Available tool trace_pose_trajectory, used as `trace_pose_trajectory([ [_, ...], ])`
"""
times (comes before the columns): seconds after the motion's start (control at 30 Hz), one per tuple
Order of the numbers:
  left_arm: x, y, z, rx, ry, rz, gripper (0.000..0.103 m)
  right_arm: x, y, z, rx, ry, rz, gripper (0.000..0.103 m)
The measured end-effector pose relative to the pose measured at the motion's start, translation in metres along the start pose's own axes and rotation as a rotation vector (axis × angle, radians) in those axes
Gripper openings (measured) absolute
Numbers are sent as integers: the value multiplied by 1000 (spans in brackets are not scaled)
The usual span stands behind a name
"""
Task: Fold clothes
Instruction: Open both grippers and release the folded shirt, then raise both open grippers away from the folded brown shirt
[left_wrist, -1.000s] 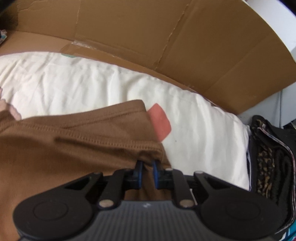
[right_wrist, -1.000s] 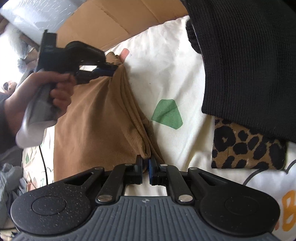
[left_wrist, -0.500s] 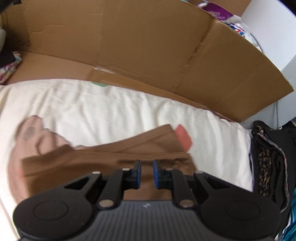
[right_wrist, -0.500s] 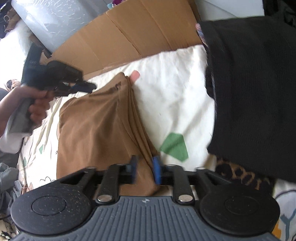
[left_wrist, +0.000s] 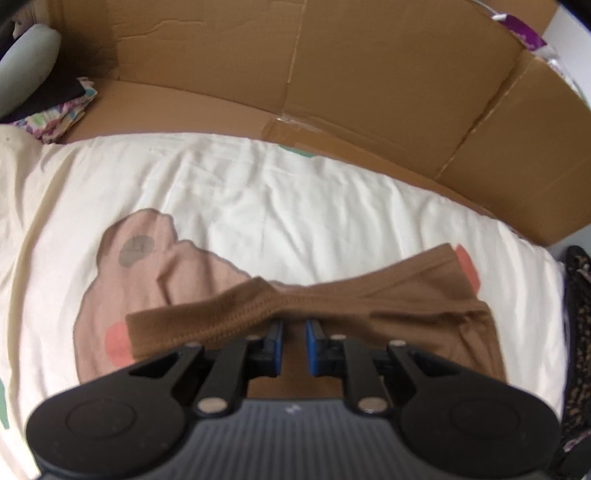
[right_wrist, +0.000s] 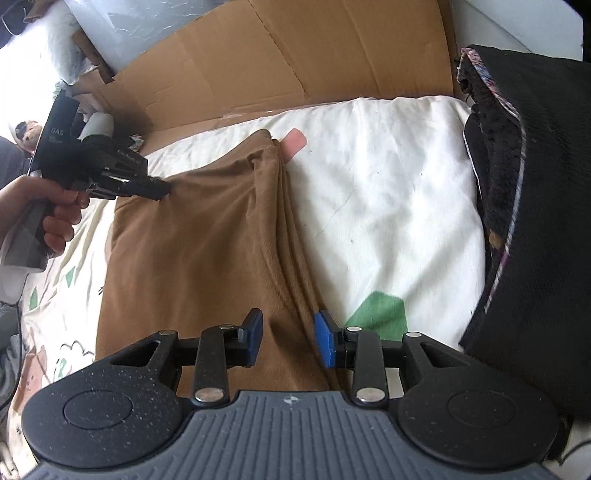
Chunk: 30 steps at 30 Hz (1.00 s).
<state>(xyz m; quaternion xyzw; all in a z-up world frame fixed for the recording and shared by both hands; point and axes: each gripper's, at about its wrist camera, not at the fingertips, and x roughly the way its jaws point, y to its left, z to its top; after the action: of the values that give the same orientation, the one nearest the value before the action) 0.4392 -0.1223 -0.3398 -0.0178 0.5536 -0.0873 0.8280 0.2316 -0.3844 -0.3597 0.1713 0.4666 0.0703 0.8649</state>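
Right hand-held gripper (right_wrist: 288, 338) tilted down, over brown garment (right_wrist: 192, 258)

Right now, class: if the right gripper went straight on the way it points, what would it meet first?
Most likely the brown garment: the open right gripper points down at its folded edge, fabric lying below its pads. Depth is unclear, but nothing else shows in that line.

Cream printed bedsheet (left_wrist: 280, 206) fills mid-frame, wrinkled, daylight-bright. Flattened brown cardboard (left_wrist: 332, 66) stands along the upper frame behind it. White wall (right_wrist: 517, 22) at the upper right.
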Motion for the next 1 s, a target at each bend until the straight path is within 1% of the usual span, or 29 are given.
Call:
trace_pose_trajectory([
  [0.13, 13, 4, -3, -34, -1, 3, 14, 13, -5, 4, 18, 18, -36, 34],
  [0.2, 13, 1, -4, -27, -5, 13, 14, 16, -9, 4, 18, 29, -68, 34],
  [0.27, 9, 1, -2, -13, -3, 9, 14, 14, -13, 4, 8, 31, -76, 34],
  [0.37, -4, 8, 0, -9, -3, -17, 15, 12, -16, 3, 6, 44, -73, 34],
  [0.47, -23, 19, 1, -3, -15, -28, 20, 8, -12, 3, 4, 50, -62, 34],
  [0.5, -29, 23, 1, 0, -20, -31, 20, 7, -11, 2, 4, 50, -57, 33],
  [0.63, -51, 44, -2, -6, -35, -30, 21, 2, -4, 4, -4, 33, -31, 34],
  [0.73, -65, 61, -8, -25, -43, -23, 23, 2, 1, 7, -4, 21, -22, 34],
  [0.77, -68, 66, -11, -33, -43, -24, 26, 4, 2, 9, -3, 20, -21, 34],
  [0.8, -69, 70, -14, -39, -42, -28, 29, 5, 4, 10, -2, 19, -20, 34],
  [0.97, -58, 89, -27, -75, -12, -18, 29, 17, 12, 17, -26, 24, -21, 34],
  [1.0, -53, 93, -29, -92, -8, -37, 29, 19, 14, 19, -30, 26, -22, 35],
])
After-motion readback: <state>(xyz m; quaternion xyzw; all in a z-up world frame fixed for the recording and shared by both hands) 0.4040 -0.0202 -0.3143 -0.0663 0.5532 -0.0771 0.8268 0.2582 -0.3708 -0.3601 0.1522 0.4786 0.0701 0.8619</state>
